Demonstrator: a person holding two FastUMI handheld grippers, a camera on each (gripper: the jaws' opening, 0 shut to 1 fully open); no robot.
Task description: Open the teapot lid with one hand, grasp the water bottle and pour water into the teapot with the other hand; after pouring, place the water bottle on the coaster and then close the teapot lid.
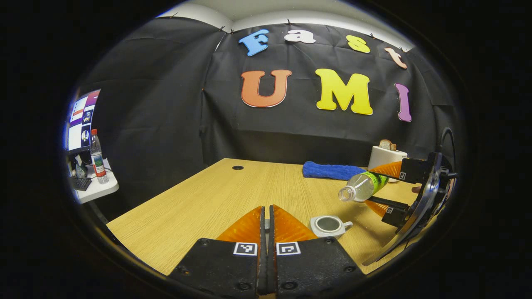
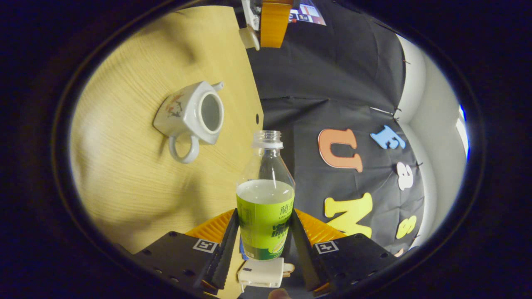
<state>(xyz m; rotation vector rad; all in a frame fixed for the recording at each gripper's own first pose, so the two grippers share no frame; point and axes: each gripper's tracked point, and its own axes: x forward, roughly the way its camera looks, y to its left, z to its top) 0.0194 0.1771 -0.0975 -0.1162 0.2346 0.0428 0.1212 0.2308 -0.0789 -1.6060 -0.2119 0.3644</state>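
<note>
Water bottle (image 2: pixel 266 195) tilts above open teapot (image 1: pixel 329 226), blue towel (image 1: pixel 331 170) behind.

White teapot (image 2: pixel 189 118), reddish motif painted; clear water bottle (image 2: pixel 266 195), green label; blue towel (image 1: pixel 331 170); table (image 1: pixel 199 203), pale woodgrain.

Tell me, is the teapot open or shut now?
Open. The teapot has no lid on: its round mouth shows bare in both views, while the right gripper holds the tilted bottle nearby.

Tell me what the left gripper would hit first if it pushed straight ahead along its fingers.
Probably nothing nearby: ahead of the left gripper is bare wooden table, then the black cloth wall. The open teapot sits to the right of that line, though depth is unclear.
</note>
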